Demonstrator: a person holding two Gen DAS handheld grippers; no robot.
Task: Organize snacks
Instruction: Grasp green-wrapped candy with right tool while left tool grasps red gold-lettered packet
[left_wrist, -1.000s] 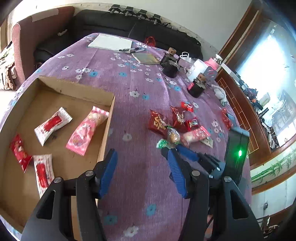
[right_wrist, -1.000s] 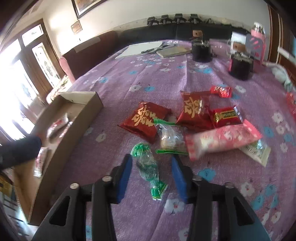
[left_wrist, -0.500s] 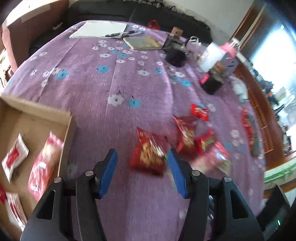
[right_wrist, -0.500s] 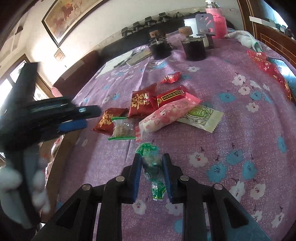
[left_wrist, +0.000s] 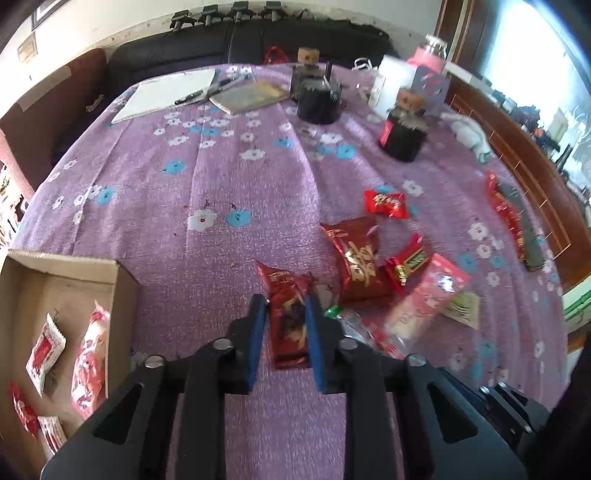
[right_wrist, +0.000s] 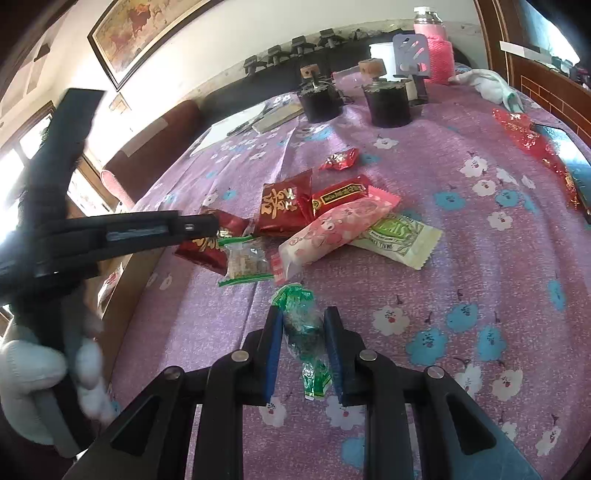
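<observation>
- Presently the left gripper (left_wrist: 282, 325) has its blue pads closed against both sides of a dark red snack packet (left_wrist: 286, 314); the packet lies flat on the purple tablecloth (left_wrist: 207, 177), not lifted.
- The right gripper (right_wrist: 303, 341) has narrowed onto a green twist-wrapped candy (right_wrist: 301, 321), pads touching its sides; the candy's tail hangs free below the pads.
- Risk, left: slick foil gripped near one end may slide out or drag the clear green-edged packet (right_wrist: 245, 260) just beside it.
- Risk, right: the crinkly wrapper may give way, so the candy rotates or drops on lifting.
- Risk, both: the tools work close together by the same pile; a crossing path could collide.
- Room: the cardboard box (left_wrist: 122, 275) sits near left, its wall upright, so loads must clear the rim. Far cloth is open until the black pots (left_wrist: 317, 103); the table edge runs along the right.
</observation>
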